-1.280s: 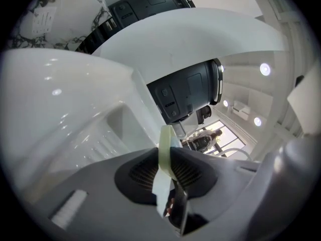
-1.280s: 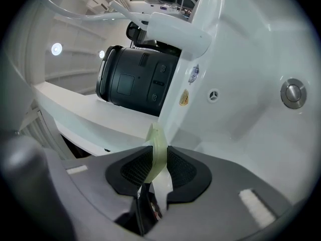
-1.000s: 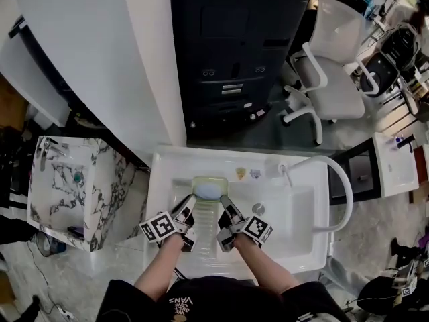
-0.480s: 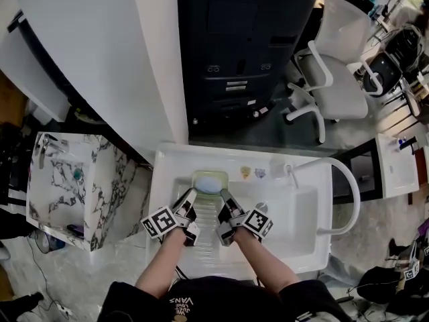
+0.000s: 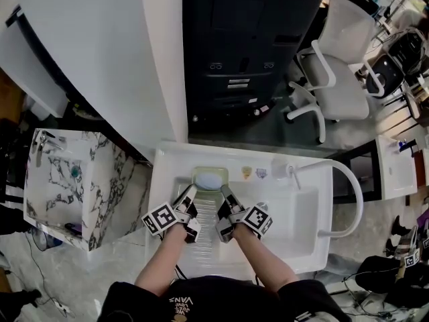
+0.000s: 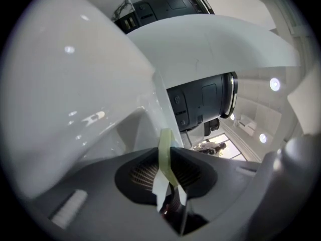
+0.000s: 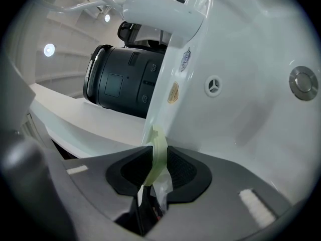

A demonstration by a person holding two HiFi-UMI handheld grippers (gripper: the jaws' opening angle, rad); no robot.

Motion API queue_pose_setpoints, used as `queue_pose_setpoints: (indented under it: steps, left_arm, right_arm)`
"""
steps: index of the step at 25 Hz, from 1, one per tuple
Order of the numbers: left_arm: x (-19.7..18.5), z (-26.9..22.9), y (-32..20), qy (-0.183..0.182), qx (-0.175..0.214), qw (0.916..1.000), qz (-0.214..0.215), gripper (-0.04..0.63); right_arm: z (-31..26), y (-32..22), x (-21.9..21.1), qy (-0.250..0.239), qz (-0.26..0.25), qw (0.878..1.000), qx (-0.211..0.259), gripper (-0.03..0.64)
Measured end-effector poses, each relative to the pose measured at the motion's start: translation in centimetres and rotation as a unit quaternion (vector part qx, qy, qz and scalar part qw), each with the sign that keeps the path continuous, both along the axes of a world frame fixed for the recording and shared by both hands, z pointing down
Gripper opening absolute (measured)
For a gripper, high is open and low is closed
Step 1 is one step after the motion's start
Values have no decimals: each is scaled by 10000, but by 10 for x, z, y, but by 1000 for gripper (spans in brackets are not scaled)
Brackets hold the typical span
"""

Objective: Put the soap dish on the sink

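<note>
Holding the pale green soap dish (image 5: 199, 174) from both sides, the left gripper (image 5: 190, 196) has its jaws clamped on the left rim and the right gripper (image 5: 224, 194) has its jaws clamped on the right rim; each gripper view shows a thin green edge pressed between the pads. The dish carries a blue soap (image 5: 210, 180) and is at the far left part of the white sink (image 5: 301, 237), just beside its back ledge. I cannot tell if it rests there.

A white office chair (image 5: 338, 92) stands beside a black cabinet (image 5: 244, 45); a marbled washstand (image 5: 110, 180) sits left.
</note>
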State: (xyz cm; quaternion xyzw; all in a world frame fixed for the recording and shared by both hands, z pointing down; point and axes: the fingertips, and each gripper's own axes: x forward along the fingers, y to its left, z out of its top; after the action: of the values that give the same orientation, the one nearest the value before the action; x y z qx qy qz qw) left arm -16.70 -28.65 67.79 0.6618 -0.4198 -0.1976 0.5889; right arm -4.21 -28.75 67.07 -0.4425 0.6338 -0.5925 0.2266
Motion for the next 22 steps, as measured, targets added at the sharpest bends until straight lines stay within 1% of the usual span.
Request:
queue_pose_setpoints:
  steps: [6,10,13,15,22]
  left_arm:
    - [2,0,-6,35,-28,9999,-129,126]
    - [3,0,-8,15,-81,9998,-203,126]
    - [2,0,-11,5,-106,9996,-273,126]
    - [1,0,-13,-13,-118,9994,-324,126]
    - [1,2,-16,-23,-125,9992,-385,126]
  right_arm:
    - [-2,-6,2,66,50,9999,66,89]
    - [-4,-7,6,267,42,9995,137,92]
    - [-7,-6,8,407,-60,9990,170,95]
    - [-8,-4,9,548,-135,9983,172,107]
    - [-9,6,16,1210,-353,9916,277,109]
